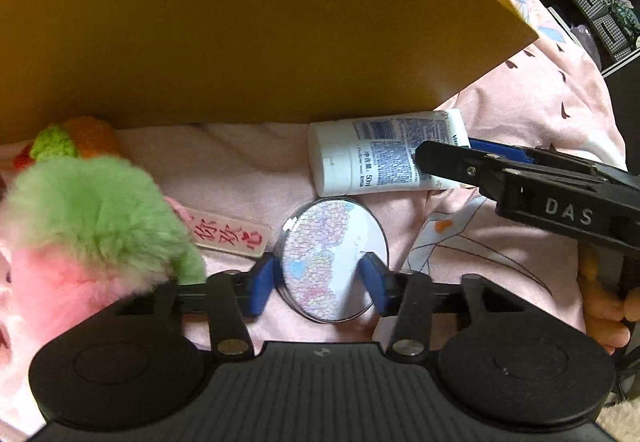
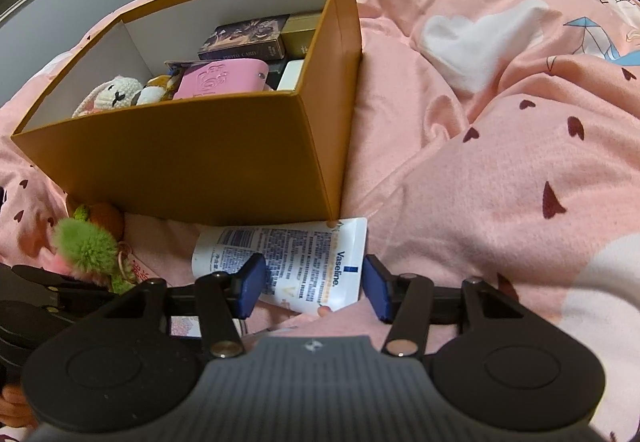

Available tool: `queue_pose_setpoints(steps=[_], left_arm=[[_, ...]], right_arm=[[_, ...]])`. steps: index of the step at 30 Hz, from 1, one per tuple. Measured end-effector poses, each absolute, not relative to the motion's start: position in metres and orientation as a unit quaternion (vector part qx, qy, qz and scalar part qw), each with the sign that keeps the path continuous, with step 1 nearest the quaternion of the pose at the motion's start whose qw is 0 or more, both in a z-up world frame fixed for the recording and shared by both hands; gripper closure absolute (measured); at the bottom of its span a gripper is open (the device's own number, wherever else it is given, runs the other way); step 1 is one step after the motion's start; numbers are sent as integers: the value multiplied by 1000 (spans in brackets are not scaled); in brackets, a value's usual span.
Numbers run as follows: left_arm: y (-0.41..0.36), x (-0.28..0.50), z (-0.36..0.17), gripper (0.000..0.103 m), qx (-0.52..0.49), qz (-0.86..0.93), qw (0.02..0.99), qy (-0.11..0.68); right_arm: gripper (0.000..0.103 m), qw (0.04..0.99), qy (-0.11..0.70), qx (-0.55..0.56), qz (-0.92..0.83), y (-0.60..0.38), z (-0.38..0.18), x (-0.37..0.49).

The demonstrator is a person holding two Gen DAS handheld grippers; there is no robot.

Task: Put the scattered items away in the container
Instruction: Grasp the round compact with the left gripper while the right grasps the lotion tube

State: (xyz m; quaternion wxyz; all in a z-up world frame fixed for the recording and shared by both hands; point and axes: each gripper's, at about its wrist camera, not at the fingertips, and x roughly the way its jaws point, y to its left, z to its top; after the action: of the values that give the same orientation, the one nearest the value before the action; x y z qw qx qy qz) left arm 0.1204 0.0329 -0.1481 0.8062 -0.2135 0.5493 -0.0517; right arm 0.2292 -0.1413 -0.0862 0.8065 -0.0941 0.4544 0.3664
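The left gripper (image 1: 322, 280) is clamping its blue pads on the round floral compact (image 1: 334, 260) at lower centre. The right gripper (image 2: 314, 288) is straddling the white Vaseline tube (image 2: 288, 262), pads apart, below the orange cardboard box (image 2: 192, 161).

the white tube (image 2: 288, 262) reads "vaseline." and, in the left view, "50ml"; the right claw's (image 1: 460, 161) black body bears "das".
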Motion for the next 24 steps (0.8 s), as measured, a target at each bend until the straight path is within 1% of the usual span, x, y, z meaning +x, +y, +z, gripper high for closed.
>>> queue_pose_setpoints(steps=[4,7,10,14,18,19,20,22,24], left_arm=[[31,106,-135,72,-205,-61,819,532],[28,98,-122,79,-191,-76,831,517],[30,91,-116,79,-185,-95,839,502],[30,89,-113,79,-180,-112,842,496],[27,91,-119,79,-175,-112,837,506],[28,93,-120,82,-173,-110,838,506],[29,92,-119,84,-171,-109,839,505],[33,87,-114,86,-171,-108,841,502],[29,88,-111,88,-167,-106,844,499]], right_arm=[[61,809,453,-80,365,-146,-83,229],[68,812,450,-60,367,-152,-78,228],[75,811,452,-26,371,-159,-73,229],[77,805,447,17,389,-168,-67,226],[79,798,445,31,405,-168,-67,222],[81,797,444,33,407,-166,-68,221],[83,796,443,37,410,-166,-67,221],[95,791,444,48,418,-166,-67,220],[99,787,445,55,424,-165,-65,218]])
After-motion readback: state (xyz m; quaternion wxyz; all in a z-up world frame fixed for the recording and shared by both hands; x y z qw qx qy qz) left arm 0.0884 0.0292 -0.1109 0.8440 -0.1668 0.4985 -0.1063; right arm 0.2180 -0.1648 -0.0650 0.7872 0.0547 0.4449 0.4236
